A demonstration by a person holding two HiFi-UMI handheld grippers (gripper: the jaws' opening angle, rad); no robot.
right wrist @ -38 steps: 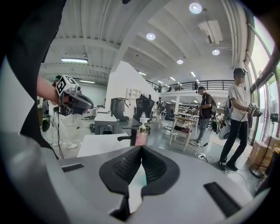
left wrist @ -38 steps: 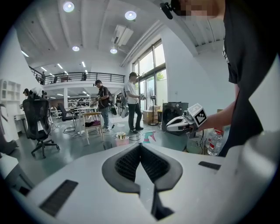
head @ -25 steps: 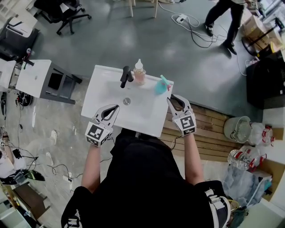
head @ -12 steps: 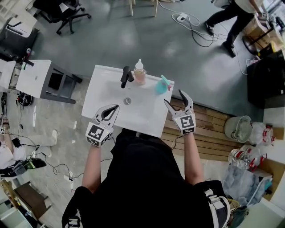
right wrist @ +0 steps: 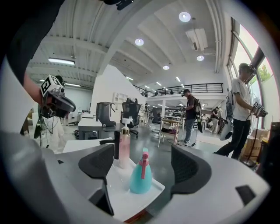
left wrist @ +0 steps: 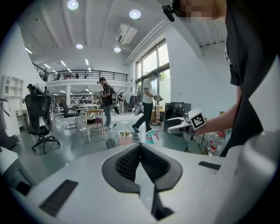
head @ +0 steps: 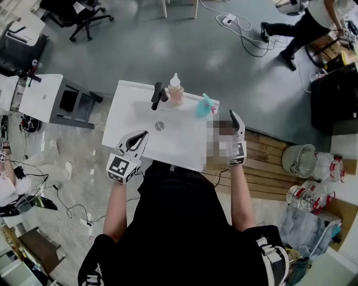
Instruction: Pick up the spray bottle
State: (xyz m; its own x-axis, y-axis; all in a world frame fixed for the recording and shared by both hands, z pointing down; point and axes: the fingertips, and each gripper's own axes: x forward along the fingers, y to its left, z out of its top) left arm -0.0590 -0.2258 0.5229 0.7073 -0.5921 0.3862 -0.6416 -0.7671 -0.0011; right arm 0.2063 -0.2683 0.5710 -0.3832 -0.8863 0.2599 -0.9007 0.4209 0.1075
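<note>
The teal spray bottle point(head: 202, 108) with a pink trigger stands upright at the far right corner of the white sink point(head: 134, 109). My right gripper point(head: 222, 120) hovers just short of it, partly under a mosaic patch. In the right gripper view the spray bottle point(right wrist: 141, 177) stands ahead of the right gripper point(right wrist: 142, 166), framed by the wide jaws, which are opening and touch nothing. My left gripper point(head: 140, 138) is shut and empty over the sink's near left edge. The left gripper point(left wrist: 140, 151) looks across at the spray bottle point(left wrist: 151, 136).
A black faucet point(head: 158, 95) and a pink soap pump bottle point(head: 175, 90) stand left of the spray bottle. A wooden pallet point(head: 268, 162) lies right of the sink. A white side table point(head: 42, 98), an office chair point(head: 78, 14), floor cables point(head: 240, 33) and a walking person point(head: 302, 25) surround it.
My right gripper's jaws have spread from nearly shut to wide open, and it has edged toward the spray bottle. The left gripper has stayed put. The person at the back has walked right.
</note>
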